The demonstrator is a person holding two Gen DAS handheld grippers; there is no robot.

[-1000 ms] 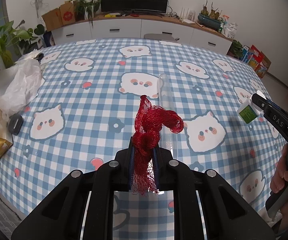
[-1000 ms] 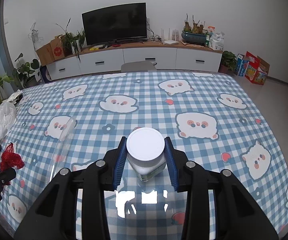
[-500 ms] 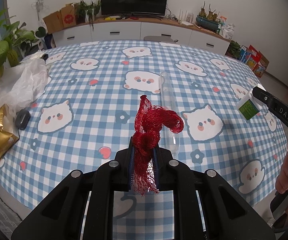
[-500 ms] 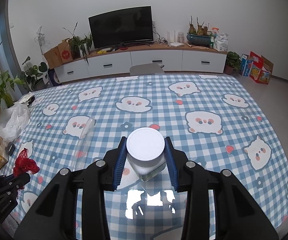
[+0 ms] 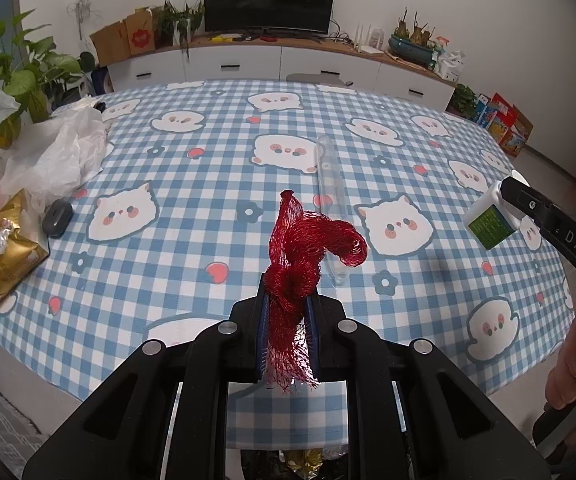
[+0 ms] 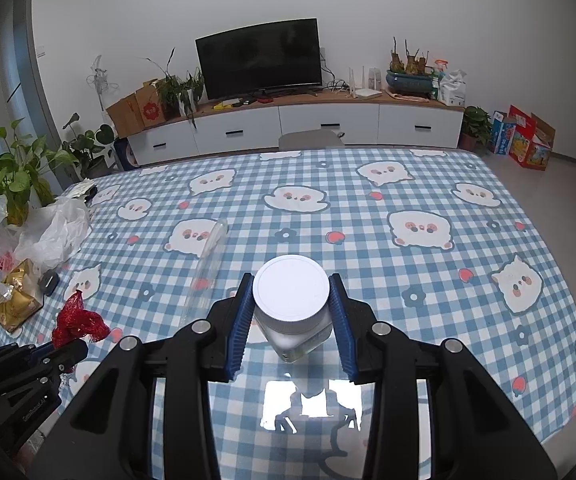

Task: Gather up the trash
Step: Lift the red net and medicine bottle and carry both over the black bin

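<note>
You are gripping the red mesh bag in your left gripper; the blue pads are pressing on it from both sides, and the bundle is standing up above the fingertips while a loose end is hanging below them. Your right gripper is closed around the white-capped jar, with the pads touching both sides of it. Both loads are being held above the checked tablecloth, not resting on it.

Compared with a second ago, both cameras are seeing more of the table and the room, so you are pulling both hands back and a little upward. The near edge of the table is now showing in the left view, and the white plastic bag and the gold packet at the left edge are appearing more fully. The clear tube is still lying on the cloth in the middle, in the same place. Neither grip is changing.
</note>
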